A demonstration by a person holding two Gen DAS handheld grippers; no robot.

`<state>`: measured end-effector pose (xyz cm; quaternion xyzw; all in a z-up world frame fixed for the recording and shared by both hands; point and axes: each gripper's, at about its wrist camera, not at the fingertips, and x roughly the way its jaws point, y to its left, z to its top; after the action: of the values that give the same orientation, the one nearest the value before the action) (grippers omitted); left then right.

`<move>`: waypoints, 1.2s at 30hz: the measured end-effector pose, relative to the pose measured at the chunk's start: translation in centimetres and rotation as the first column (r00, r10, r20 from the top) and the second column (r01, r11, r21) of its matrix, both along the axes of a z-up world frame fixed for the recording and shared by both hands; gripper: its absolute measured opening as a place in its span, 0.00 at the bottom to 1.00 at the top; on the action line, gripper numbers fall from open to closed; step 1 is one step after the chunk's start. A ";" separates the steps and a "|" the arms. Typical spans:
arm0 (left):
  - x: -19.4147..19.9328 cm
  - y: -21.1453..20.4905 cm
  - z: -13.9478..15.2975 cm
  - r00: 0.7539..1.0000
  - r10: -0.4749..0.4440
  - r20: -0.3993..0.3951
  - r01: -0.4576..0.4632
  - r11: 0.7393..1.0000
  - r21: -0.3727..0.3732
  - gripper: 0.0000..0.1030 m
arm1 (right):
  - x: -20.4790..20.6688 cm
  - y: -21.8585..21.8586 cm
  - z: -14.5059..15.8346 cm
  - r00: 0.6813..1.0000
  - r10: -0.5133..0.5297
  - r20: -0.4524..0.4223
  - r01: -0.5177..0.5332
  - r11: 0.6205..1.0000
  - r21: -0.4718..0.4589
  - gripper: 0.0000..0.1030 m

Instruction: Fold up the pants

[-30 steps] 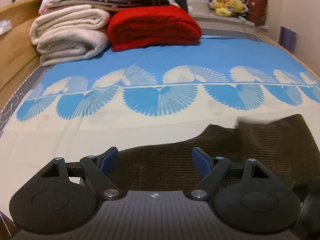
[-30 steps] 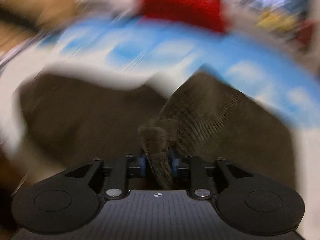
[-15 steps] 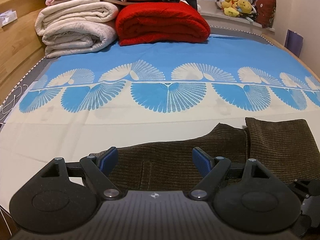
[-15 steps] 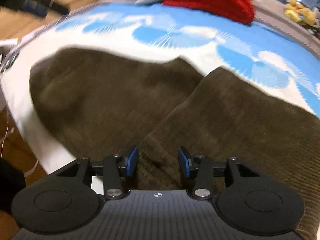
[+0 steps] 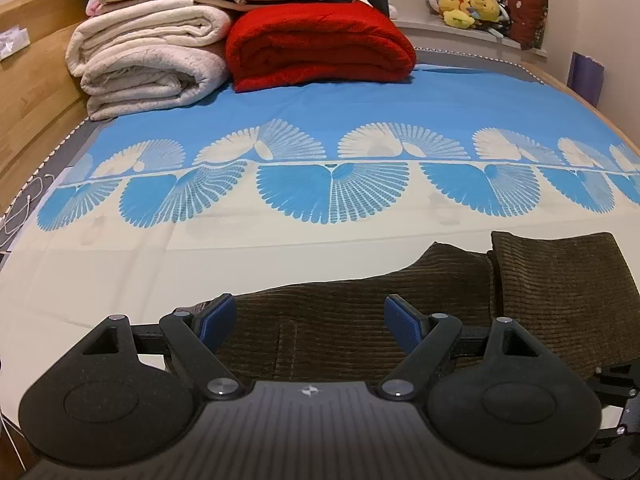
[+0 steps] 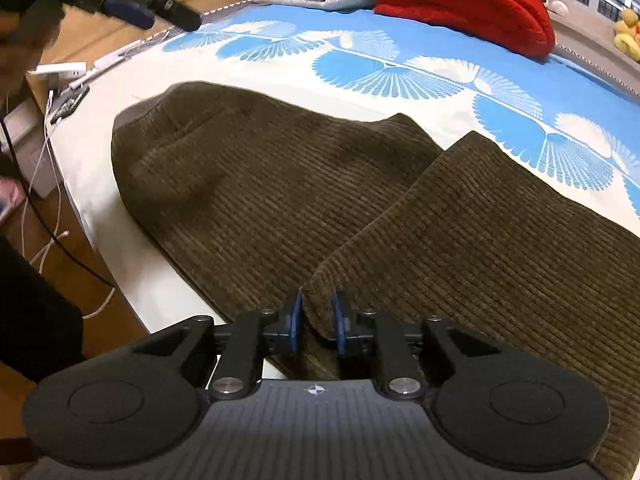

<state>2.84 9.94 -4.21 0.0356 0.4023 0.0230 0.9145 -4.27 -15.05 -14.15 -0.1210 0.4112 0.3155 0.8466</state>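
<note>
Brown corduroy pants [image 6: 304, 184] lie folded on the bed near its front edge, one layer lapped over another. In the left wrist view the pants [image 5: 400, 304] spread ahead and to the right. My left gripper [image 5: 310, 320] is open and empty, hovering over the pants' left part. My right gripper [image 6: 316, 322] is nearly closed, its blue pads on either side of a corner of the upper fold at the pants' near edge. The left gripper also shows at the top left of the right wrist view [image 6: 132, 4].
The bed has a blue and white fan-patterned sheet [image 5: 332, 184]. Folded white blankets [image 5: 148, 56] and a red blanket [image 5: 320, 48] are stacked at the headboard end. Plush toys [image 5: 468, 8] sit on a sill. Cables [image 6: 44, 184] hang off the bed's left side.
My right gripper let go of the pants it had carried over, opened, and has now closed on the fold's corner. My left gripper stayed open and tilted slightly.
</note>
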 end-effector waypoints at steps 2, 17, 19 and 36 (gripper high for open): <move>0.0 -0.3 -0.2 1.000 -0.010 -0.005 0.010 1.000 0.008 0.83 | -0.2 0.4 -0.1 1.000 0.012 0.000 -0.012 1.000 -0.001 0.45; 0.2 0.4 -0.1 1.000 0.010 0.002 -0.010 1.000 -0.001 0.83 | -0.8 0.1 4.9 0.960 -0.092 0.264 0.092 0.996 0.011 0.22; 0.2 0.2 -0.2 1.000 0.002 0.000 -0.002 1.000 0.004 0.83 | -2.4 0.2 7.1 0.932 -0.062 0.357 0.050 0.998 0.042 0.22; 0.1 -0.4 -0.6 1.000 -0.011 -0.018 0.011 1.000 0.009 0.83 | -1.8 -7.0 4.3 0.961 -0.274 0.041 0.264 0.951 0.160 0.46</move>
<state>2.96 9.52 -4.78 0.0420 0.4103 0.0196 0.9108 -6.08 -22.10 -9.88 -0.0085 0.3716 0.2240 0.9009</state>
